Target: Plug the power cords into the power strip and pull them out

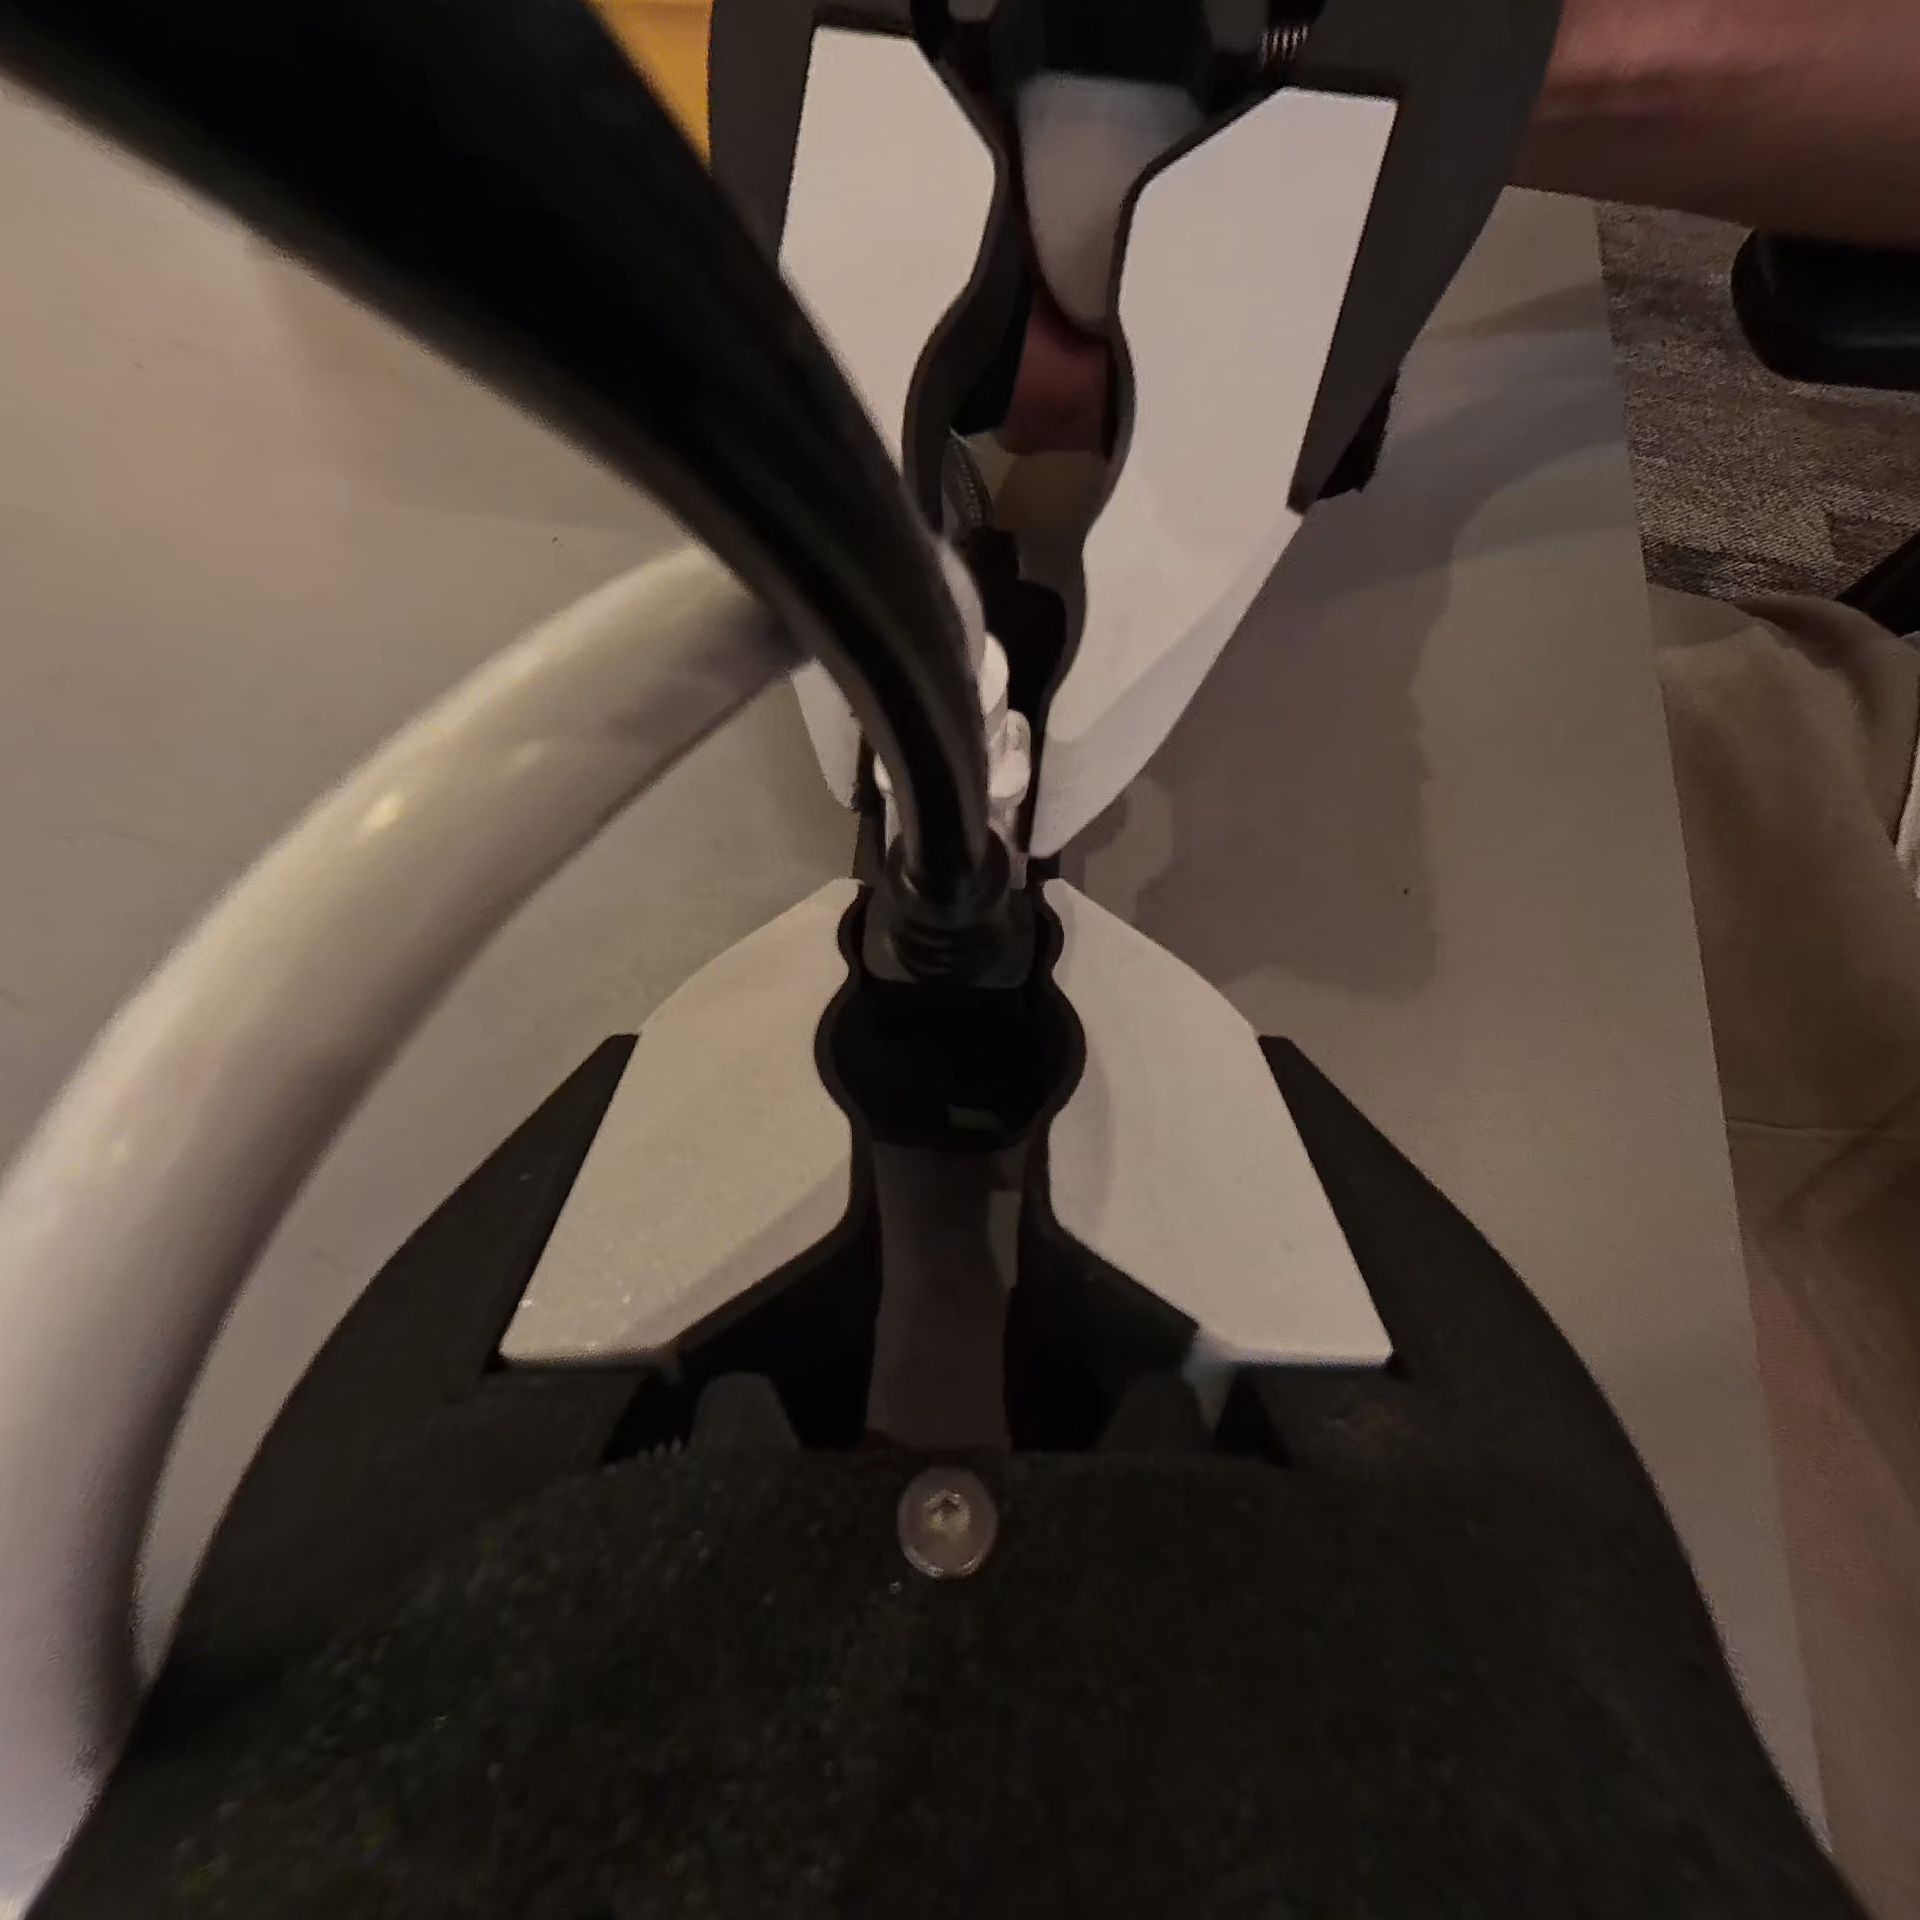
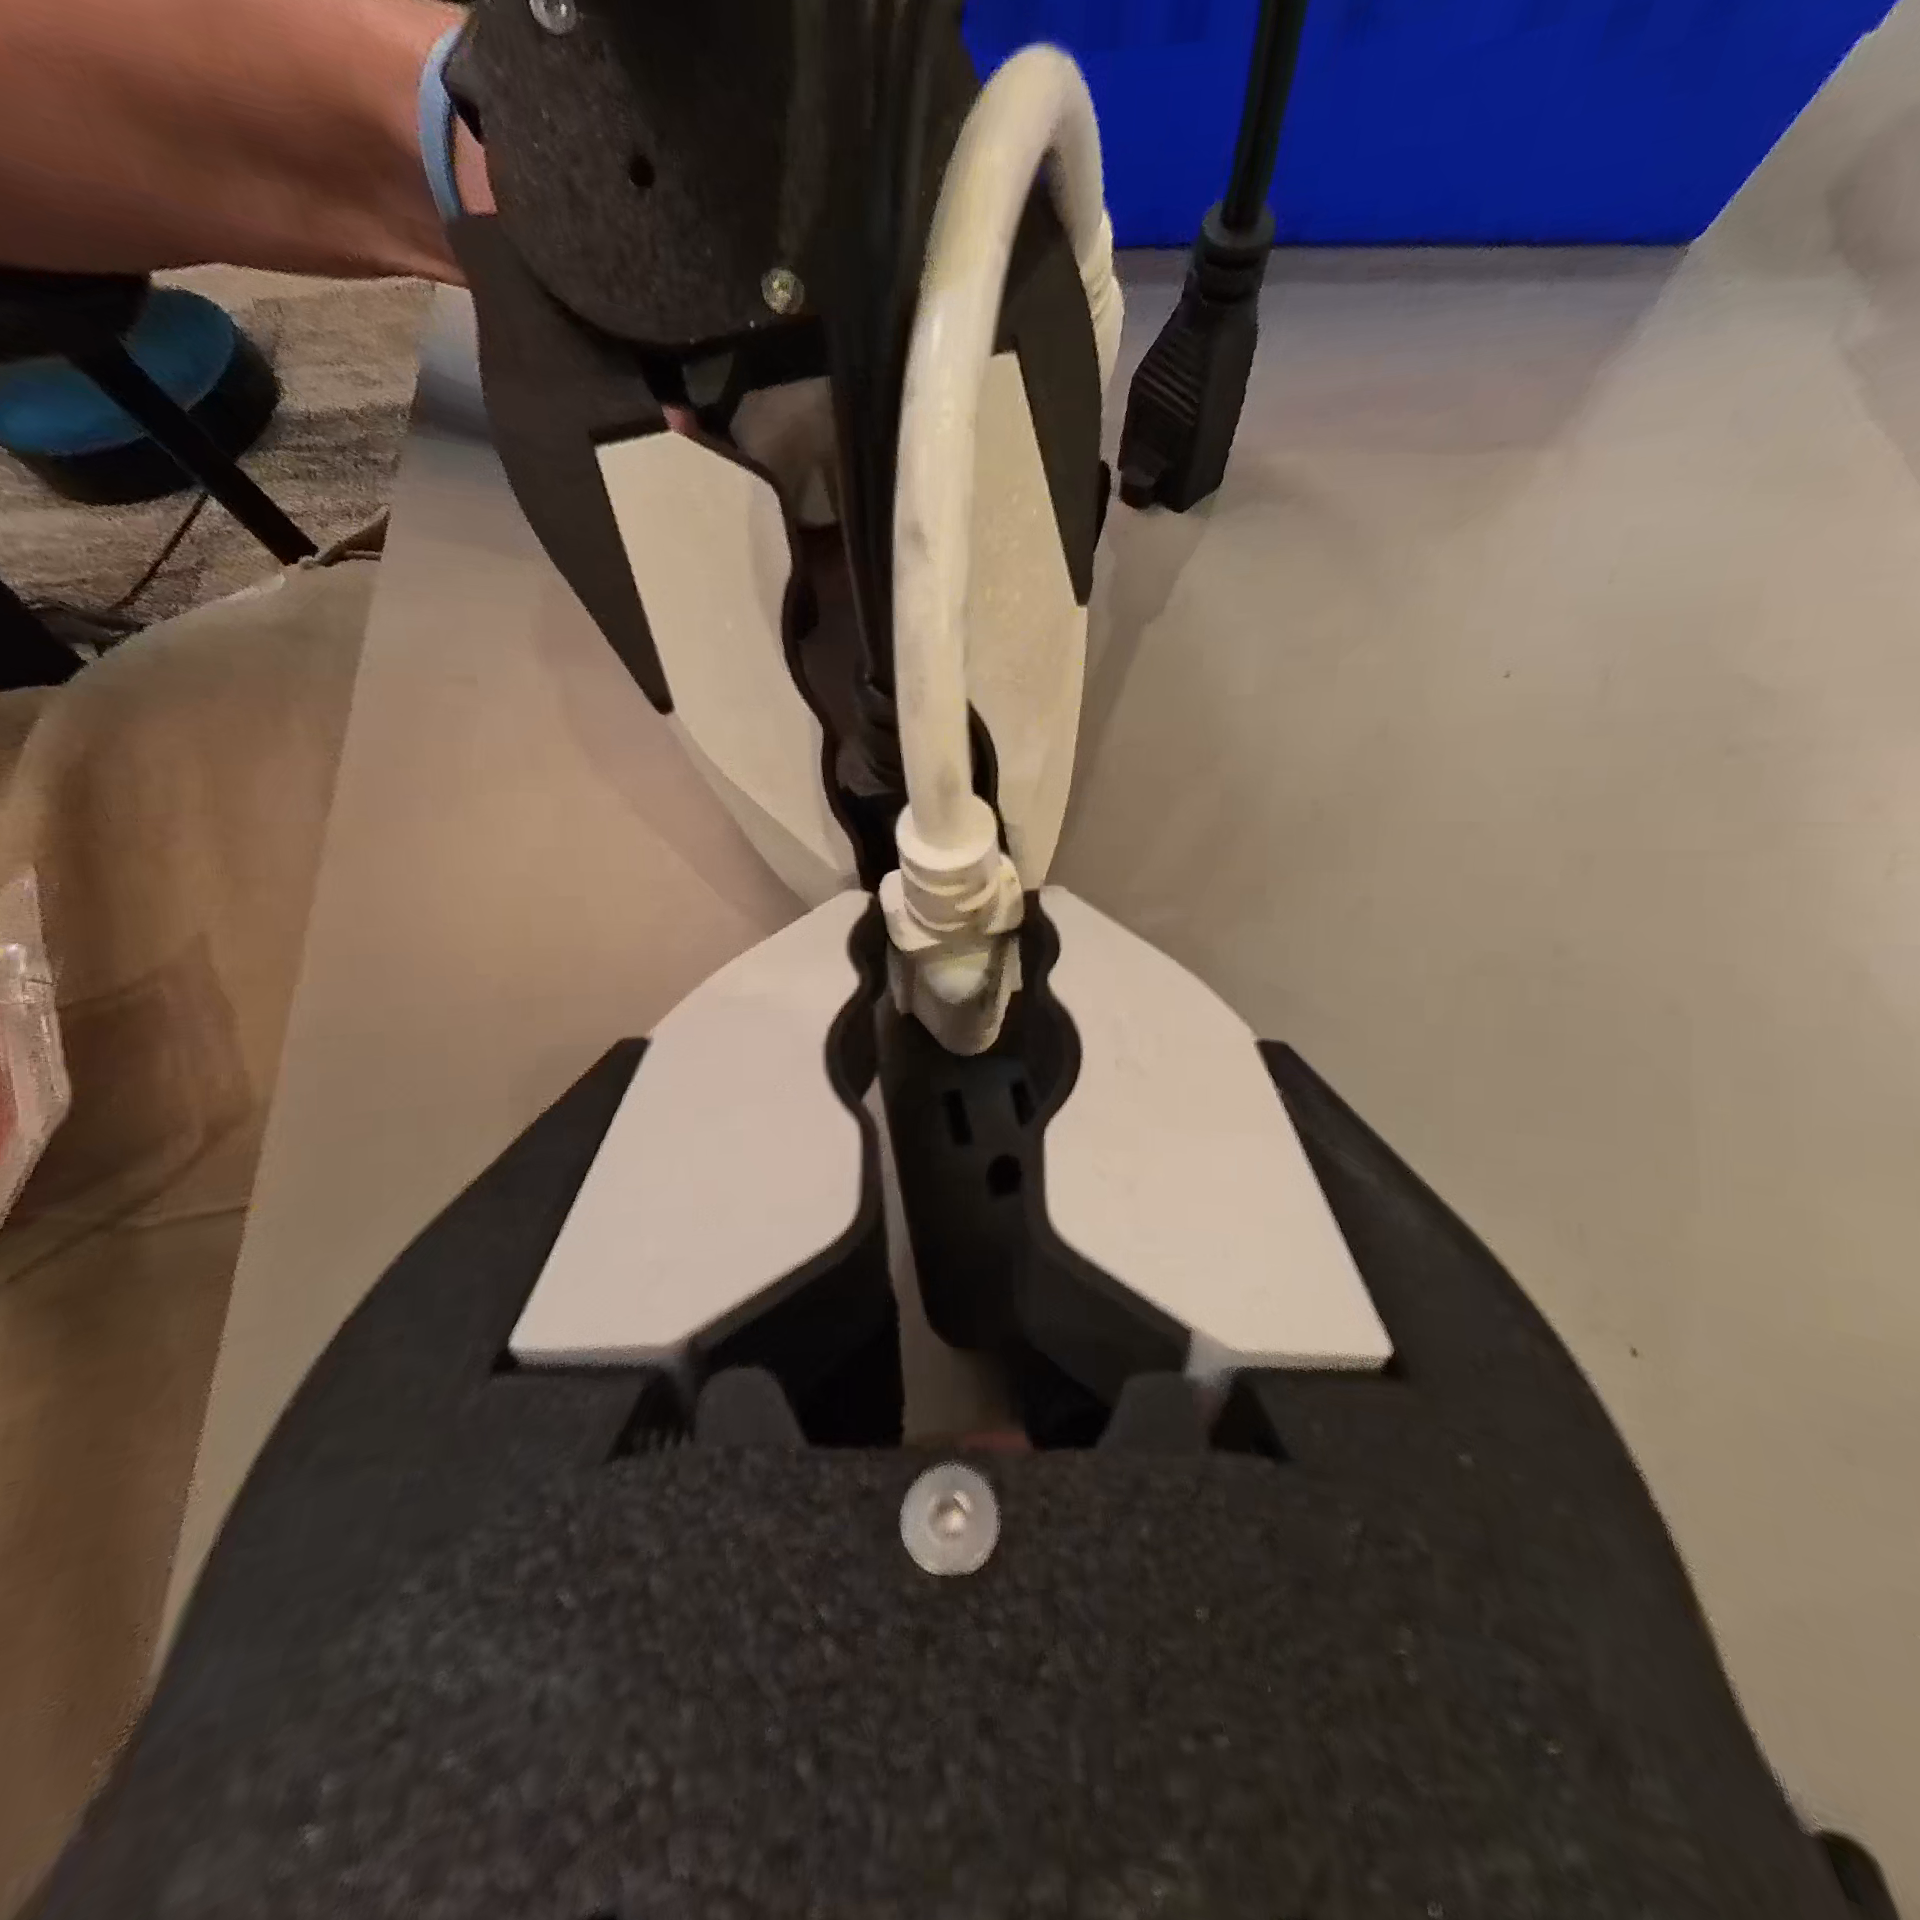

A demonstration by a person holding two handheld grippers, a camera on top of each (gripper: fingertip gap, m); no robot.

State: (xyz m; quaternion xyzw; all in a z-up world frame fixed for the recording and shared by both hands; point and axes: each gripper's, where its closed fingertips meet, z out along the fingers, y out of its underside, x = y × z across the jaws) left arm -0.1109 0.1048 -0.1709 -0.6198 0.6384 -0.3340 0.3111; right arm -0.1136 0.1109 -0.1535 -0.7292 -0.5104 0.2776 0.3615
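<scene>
Right gripper (image 2: 951, 987) is clamped on the black power strip (image 2: 977, 1164) with the white plug (image 2: 951, 935) seated in it, left gripper (image 1: 951, 935) pinching the strip's black cord (image 1: 940, 831), so they'd best pull straight, no twisting.

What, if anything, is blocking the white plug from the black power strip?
Nothing visible. The white plug already sits against the black power strip, between the fingertips of the right hand-held gripper. Its white cord loops up clear.
</scene>
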